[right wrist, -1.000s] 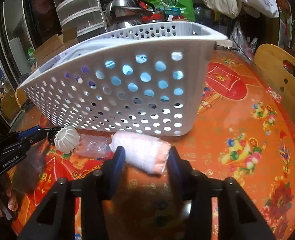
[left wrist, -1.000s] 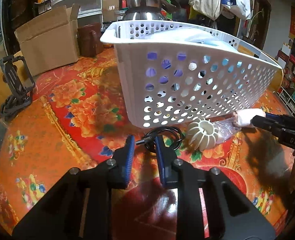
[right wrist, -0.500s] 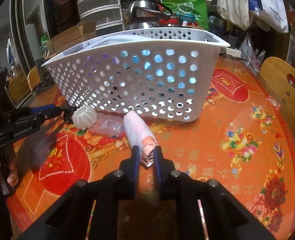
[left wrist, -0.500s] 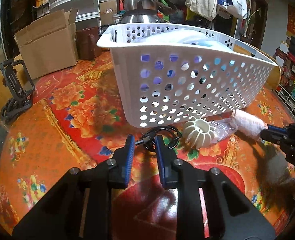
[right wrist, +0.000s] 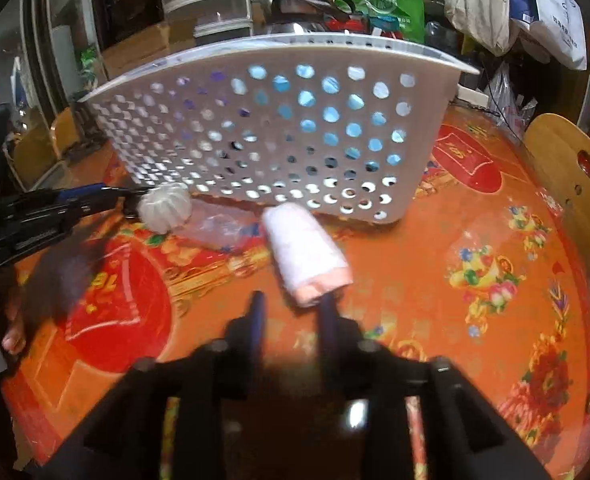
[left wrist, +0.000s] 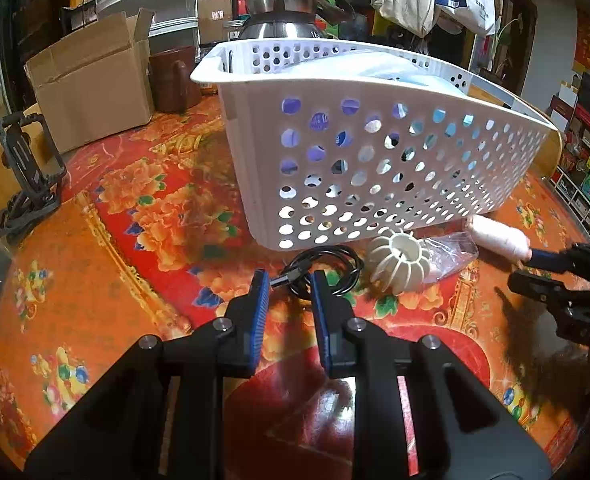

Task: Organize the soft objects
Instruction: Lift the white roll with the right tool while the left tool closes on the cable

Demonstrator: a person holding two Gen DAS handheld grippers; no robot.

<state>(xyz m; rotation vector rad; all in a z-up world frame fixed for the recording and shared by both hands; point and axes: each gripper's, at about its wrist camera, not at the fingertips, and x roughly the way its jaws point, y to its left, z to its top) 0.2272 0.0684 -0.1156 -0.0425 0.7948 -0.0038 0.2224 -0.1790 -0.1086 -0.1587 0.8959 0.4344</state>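
The right gripper [right wrist: 291,312] is held low and nearly level over the worktop [right wrist: 435,264], jaws spread, with the near end of the rolled pink-and-white cloth [right wrist: 307,256] just ahead of them and touching the right one; nothing is pinched, so the roll lies loose beside the white basket [right wrist: 279,128], probably awaiting a fresh grip. The left gripper [left wrist: 291,288] also sits low and level, jaws apart and empty, the black cable [left wrist: 323,272] just beyond them, likely kept aside.
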